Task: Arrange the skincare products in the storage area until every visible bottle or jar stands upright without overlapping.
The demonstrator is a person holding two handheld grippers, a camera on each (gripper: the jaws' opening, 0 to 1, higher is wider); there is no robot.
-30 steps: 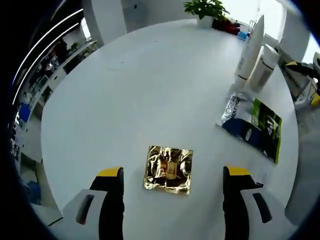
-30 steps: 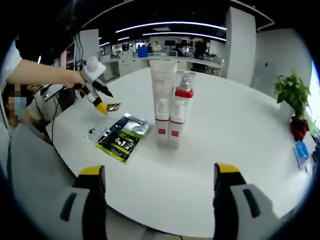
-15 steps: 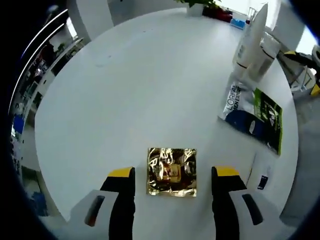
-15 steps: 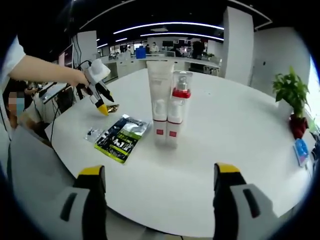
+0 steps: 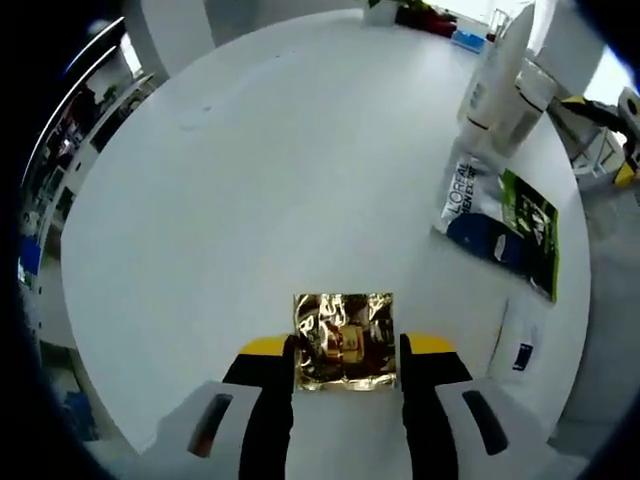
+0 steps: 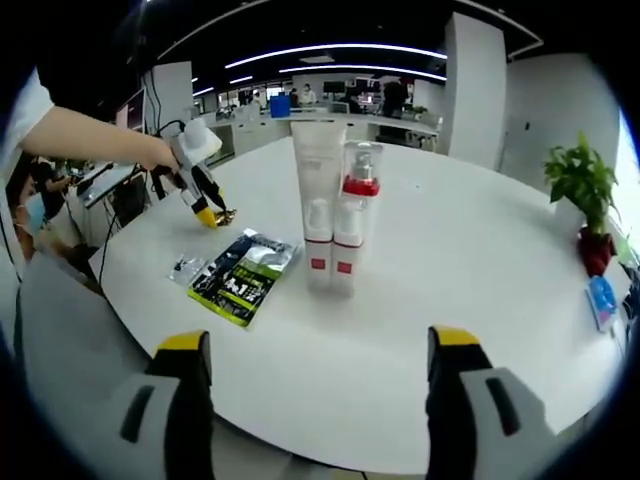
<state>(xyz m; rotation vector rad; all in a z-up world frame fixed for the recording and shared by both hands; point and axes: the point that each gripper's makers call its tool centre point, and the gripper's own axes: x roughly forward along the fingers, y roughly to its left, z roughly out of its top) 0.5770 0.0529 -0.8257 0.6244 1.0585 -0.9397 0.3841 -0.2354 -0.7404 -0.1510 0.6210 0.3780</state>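
Note:
A crinkled gold foil sachet (image 5: 345, 340) lies flat near the edge of the round white table (image 5: 250, 170). My left gripper (image 5: 346, 347) has come down over it, and its yellow-tipped jaws press against the sachet's left and right edges. In the right gripper view, that left gripper (image 6: 207, 212) is held by a hand at the gold sachet (image 6: 227, 213). A tall white tube (image 6: 320, 200) and a pump bottle with a red collar (image 6: 356, 215) stand upright side by side. My right gripper (image 6: 320, 340) hangs open above the table edge, holding nothing.
A green-and-black sachet pack (image 6: 243, 275) lies flat beside a small clear sachet (image 6: 187, 266); both are also in the left gripper view, the pack (image 5: 505, 235) and the small sachet (image 5: 520, 345). A potted plant (image 6: 580, 180) and a blue item (image 6: 600, 300) sit at the far right.
The left gripper has lowered onto the gold sachet and its jaws have narrowed from wide apart to touching the sachet's sides. The right gripper stayed still and open.

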